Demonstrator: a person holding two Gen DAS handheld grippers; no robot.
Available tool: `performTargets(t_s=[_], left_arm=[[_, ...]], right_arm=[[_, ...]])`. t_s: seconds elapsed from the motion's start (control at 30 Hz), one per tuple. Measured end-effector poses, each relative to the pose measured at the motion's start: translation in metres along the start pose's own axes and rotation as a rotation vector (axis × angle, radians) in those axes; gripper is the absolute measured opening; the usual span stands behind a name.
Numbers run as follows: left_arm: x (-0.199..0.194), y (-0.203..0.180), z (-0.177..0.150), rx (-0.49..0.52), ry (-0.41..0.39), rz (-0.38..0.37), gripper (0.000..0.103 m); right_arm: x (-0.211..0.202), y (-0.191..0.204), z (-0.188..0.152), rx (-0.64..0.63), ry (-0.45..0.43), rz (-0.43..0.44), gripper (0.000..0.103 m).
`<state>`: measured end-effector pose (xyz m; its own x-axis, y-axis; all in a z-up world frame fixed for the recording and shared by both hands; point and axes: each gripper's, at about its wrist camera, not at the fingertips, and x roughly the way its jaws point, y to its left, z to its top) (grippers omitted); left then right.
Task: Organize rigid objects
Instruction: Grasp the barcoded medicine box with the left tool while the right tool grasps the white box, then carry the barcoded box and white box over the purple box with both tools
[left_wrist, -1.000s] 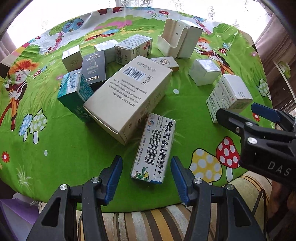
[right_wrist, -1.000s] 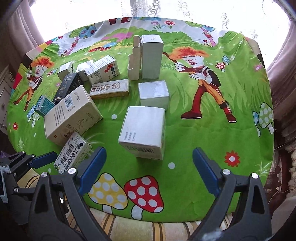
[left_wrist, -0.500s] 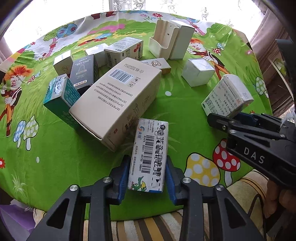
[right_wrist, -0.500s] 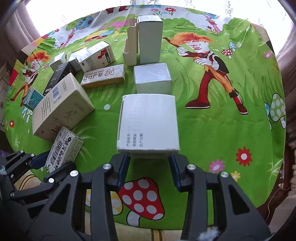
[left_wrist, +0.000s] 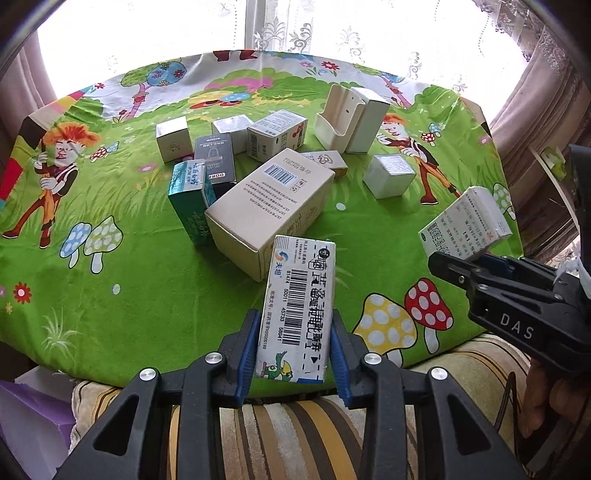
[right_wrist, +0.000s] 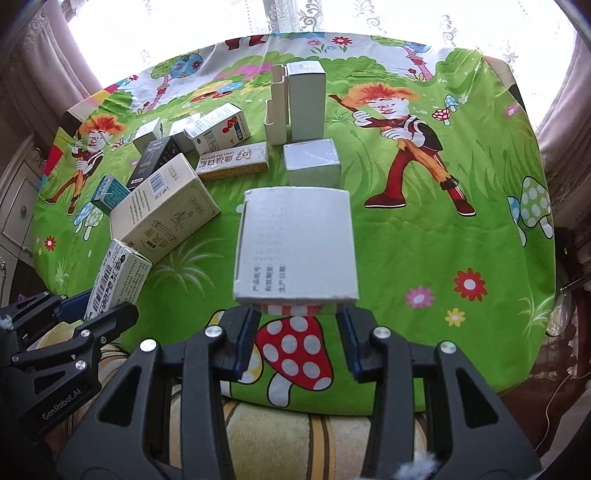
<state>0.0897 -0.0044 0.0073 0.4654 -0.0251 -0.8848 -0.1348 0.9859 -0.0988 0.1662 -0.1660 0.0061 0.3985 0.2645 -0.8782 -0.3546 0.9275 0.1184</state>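
White boxes (left_wrist: 297, 302) (right_wrist: 295, 245) sit clamped between tongs (left_wrist: 293, 356) (right_wrist: 297, 334) — both pairs.

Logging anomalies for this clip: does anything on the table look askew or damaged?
The big beige box sits crooked, apparently propped on the black box behind it; a teal box stands against its side. No visible damage or spills.

Bright window (left_wrist: 155, 48) with lace curtain (left_wrist: 332, 33), cartoon tablecloth (right_wrist: 461, 240), striped cushion (left_wrist: 280, 435)
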Motion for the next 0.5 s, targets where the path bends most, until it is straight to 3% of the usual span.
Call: performTargets(t_s=[0.3, 0.5], left_arm=[[-0.035, 0.031, -0.019, -0.099, -0.061, 0.001, 0.037], [-0.063, 0.072, -0.040, -0.177, -0.100, 0.041, 0.037]], right_arm=[[-0.031, 0.034, -0.012, -0.067, -0.029, 0.051, 0.044], [-0.047, 0.071, -0.021, -0.137, -0.033, 0.103, 0.044]])
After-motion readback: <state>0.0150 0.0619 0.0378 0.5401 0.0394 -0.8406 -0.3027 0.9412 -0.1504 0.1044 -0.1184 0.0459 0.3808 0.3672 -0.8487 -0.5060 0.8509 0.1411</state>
